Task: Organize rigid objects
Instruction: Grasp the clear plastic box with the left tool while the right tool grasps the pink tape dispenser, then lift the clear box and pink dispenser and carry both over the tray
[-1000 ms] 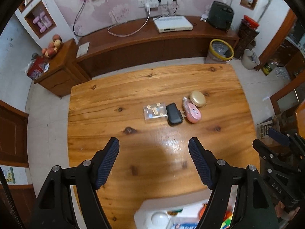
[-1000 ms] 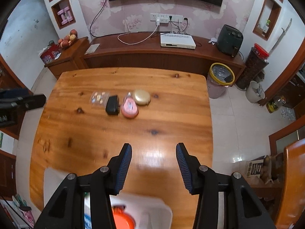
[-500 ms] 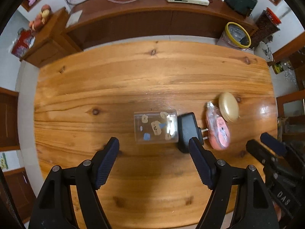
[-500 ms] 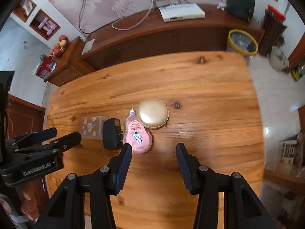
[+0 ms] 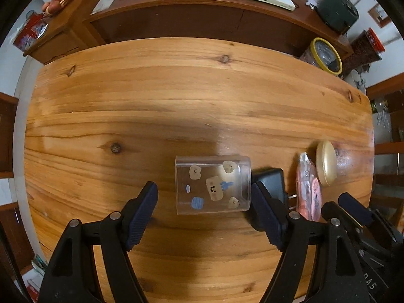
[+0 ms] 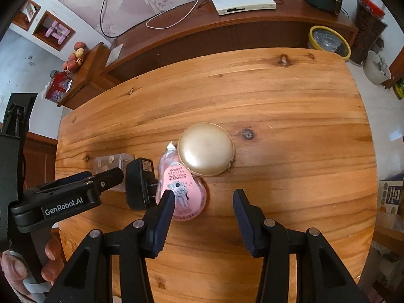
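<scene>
Left gripper (image 5: 203, 208), jaws parted and empty, straddles a clear sticker-printed box (image 5: 213, 184) on the wooden table (image 5: 176, 88); right gripper (image 6: 203, 213), jaws also apart, holds nothing; at its 11 o'clock a pink correction-tape dispenser (image 6: 180, 194), black charger (image 6: 140, 183) at 10, gold compact (image 6: 206, 149) at 12.

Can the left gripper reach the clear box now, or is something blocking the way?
Probably yes. The left gripper is open right over the clear box, nothing above it. The black charger sits close beside one finger and might get bumped.
</scene>
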### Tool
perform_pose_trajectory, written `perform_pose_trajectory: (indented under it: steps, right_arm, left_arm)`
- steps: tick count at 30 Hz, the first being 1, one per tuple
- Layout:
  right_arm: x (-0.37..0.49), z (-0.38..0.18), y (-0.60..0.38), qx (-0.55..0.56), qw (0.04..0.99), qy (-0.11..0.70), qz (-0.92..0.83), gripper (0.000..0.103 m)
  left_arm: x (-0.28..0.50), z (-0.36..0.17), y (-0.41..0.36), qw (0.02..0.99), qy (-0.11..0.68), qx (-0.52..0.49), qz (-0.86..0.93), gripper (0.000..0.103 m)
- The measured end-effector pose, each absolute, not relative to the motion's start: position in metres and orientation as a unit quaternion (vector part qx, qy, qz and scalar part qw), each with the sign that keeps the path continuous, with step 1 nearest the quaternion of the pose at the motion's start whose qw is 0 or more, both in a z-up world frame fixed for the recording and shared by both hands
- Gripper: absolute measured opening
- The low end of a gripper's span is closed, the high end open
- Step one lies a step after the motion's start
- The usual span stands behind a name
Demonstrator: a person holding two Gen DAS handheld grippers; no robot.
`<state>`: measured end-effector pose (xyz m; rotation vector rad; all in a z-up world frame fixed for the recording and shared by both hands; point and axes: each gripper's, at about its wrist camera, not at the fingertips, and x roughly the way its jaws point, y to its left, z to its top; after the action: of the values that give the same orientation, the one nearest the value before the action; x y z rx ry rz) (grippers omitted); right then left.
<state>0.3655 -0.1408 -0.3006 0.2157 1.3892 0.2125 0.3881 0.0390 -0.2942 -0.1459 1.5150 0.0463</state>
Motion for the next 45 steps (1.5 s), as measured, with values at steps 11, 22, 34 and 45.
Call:
perform_pose_trajectory:
  steps: [11,22,34,45]
  right_arm:
    - [0.381,-0.318,-0.125,0.104,0.742,0.653,0.108,0.049]
    - [0.38,-0.32,-0.114,0.051,0.743,0.66,0.101,0.049]
    - [0.375,-0.322,-0.094,-0.007,0.742,0.664,0.086,0.056]
    - [0.357,-0.323,-0.071,-0.079,0.744,0.658,0.083,0.051]
  left_arm:
    - [0.392,-0.299,0.047,0.712,0.697,-0.078,0.036,0.079]
    - [0.399,-0.312,0.043,0.705,0.704,-0.065,0.054,0.079]
    - [0.398,-0.321,0.045,0.702,0.706,-0.067,0.064,0.078]
    - [0.384,-0.315,0.043,0.721,0.69,-0.042,0.048,0.064]
